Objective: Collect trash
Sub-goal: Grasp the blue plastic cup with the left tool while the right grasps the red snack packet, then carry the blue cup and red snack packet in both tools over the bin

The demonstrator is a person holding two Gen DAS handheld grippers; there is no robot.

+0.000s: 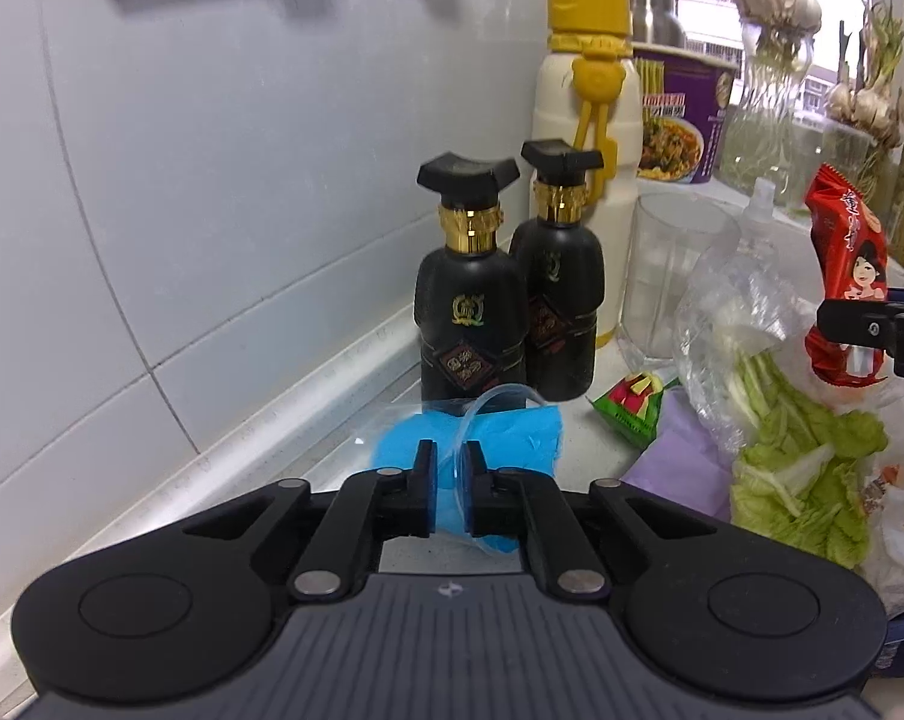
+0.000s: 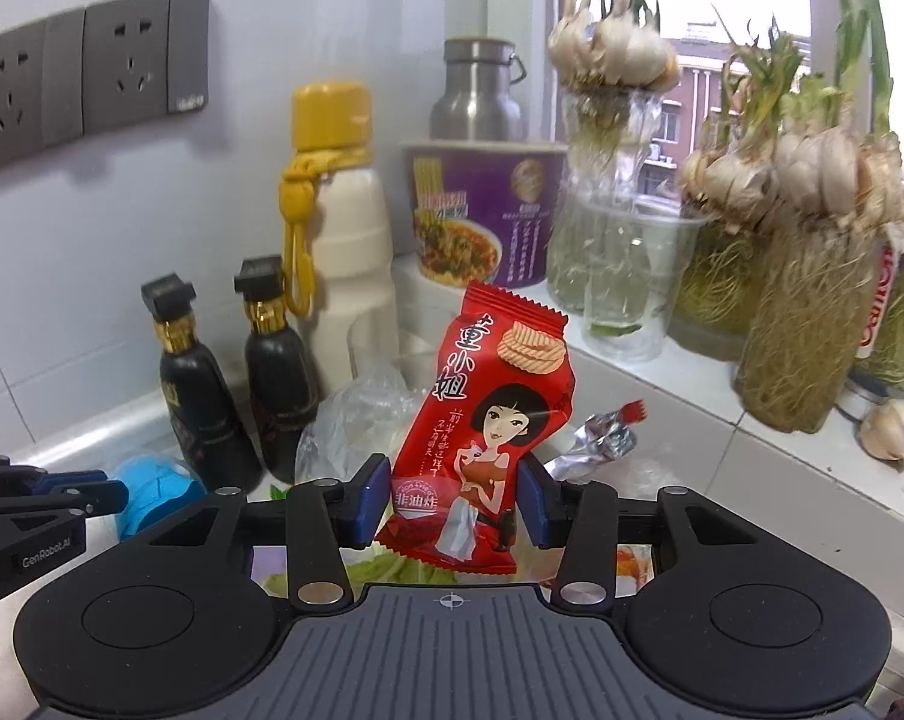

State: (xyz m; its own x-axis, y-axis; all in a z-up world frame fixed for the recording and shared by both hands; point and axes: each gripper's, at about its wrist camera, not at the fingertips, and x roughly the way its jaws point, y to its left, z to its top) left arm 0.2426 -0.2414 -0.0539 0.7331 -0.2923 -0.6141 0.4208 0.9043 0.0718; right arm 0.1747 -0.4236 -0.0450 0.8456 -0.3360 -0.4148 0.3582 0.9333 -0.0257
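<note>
Grey-white tile covers the wall [image 1: 182, 180] behind my worktop, and a pale countertop [image 1: 308, 450] meets it along a rounded upstand. High on that wall sits a row of dark grey sockets [image 2: 86, 84]. To my right the counter runs up to a tiled window sill [image 2: 722, 420], where sprouting garlic bulbs [image 2: 614, 48] sit on clear cups of water, their roots hanging down inside, with daylight and a pink building beyond the glass.

Against the wall stand two black bottles [image 1: 470, 294] with gold collars, just beside each other, and behind them a cream flask [image 1: 584, 120] with a yellow cap. A purple noodle cup [image 2: 482, 210] and a steel canister [image 2: 476, 90] stand further back near the sill. A clear tumbler [image 1: 668, 276] stands beside the flask, and a plastic bag of green leaves [image 1: 800, 456] lies to the right on the counter.

My left gripper [image 1: 449, 480] has its pads pinched nearly together on a crumpled blue plastic wrapper [image 1: 512, 432], which lies on the counter right in front of the black bottles. My right gripper [image 2: 452, 498] has its blue pads either side of a red snack packet [image 2: 482, 432] standing upright between them; the pads sit at its edges, gripping its lower part. A scrap of silver foil [image 2: 602, 438] lies just behind that packet, and a small green and red wrapper [image 1: 632, 408] lies between the blue one and the bag.
</note>
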